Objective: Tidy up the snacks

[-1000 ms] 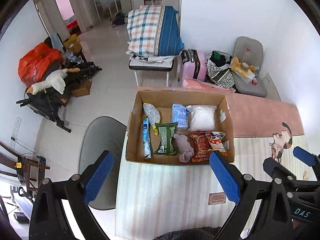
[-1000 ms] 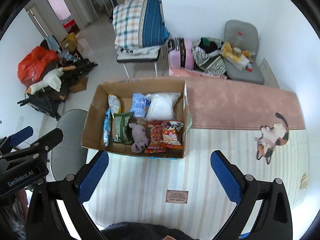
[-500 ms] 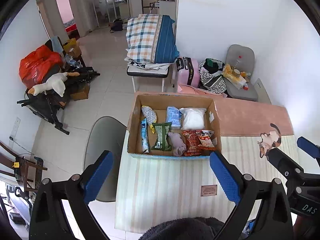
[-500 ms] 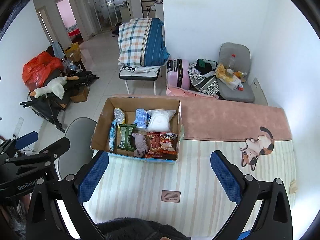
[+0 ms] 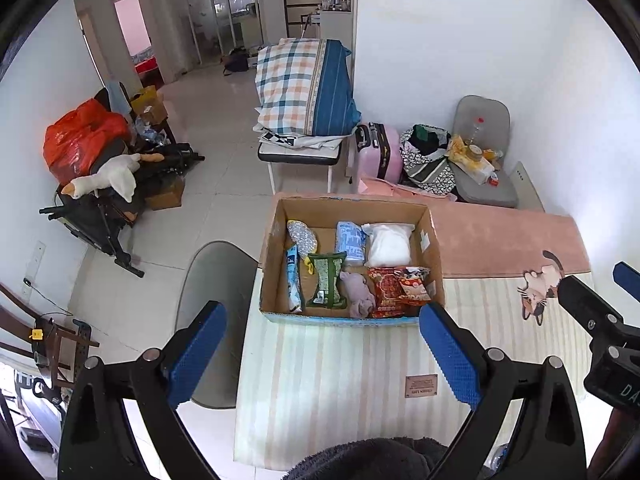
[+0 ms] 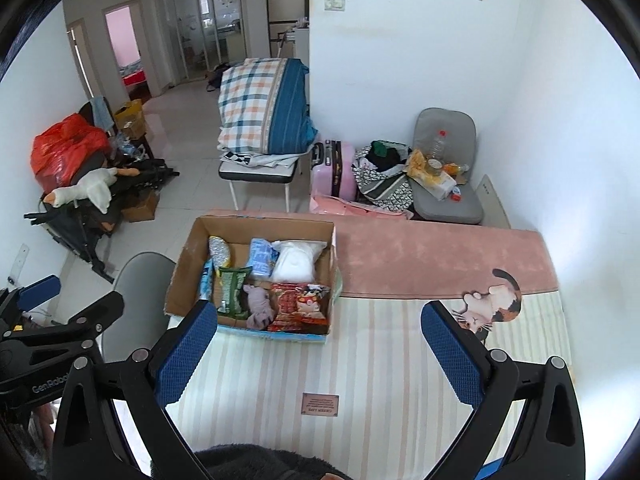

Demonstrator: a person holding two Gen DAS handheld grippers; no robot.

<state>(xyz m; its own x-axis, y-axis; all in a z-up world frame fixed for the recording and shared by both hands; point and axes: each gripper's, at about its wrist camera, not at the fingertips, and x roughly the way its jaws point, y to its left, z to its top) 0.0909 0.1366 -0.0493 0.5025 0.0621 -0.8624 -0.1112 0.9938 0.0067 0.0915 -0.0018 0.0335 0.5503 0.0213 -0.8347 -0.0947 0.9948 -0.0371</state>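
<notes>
An open cardboard box [image 5: 276, 240] [image 6: 182, 276] sits at the far left corner of a striped mat [image 5: 340, 368] [image 6: 360, 360]. Inside lie several snack packets: a green pack [image 5: 326, 280], a red pack [image 5: 386, 292], a white bag [image 5: 390, 240], a light blue pack [image 5: 350, 238] and a long blue stick pack [image 5: 293, 280]. My left gripper [image 5: 324, 352] is open and empty, high above the mat, short of the box. My right gripper [image 6: 320, 352] is also open and empty, to the right of the left one.
A grey chair [image 5: 216, 280] stands left of the table. A pink runner [image 6: 440, 260] with a cat print [image 6: 492, 300] lies beyond the box. Behind are a bench with a plaid quilt [image 5: 304, 88], a pink suitcase [image 5: 378, 152] and a cluttered grey seat [image 5: 484, 160].
Both grippers have pulled back and up from the box, so it looks smaller and farther. Their jaws have stayed open and empty.
</notes>
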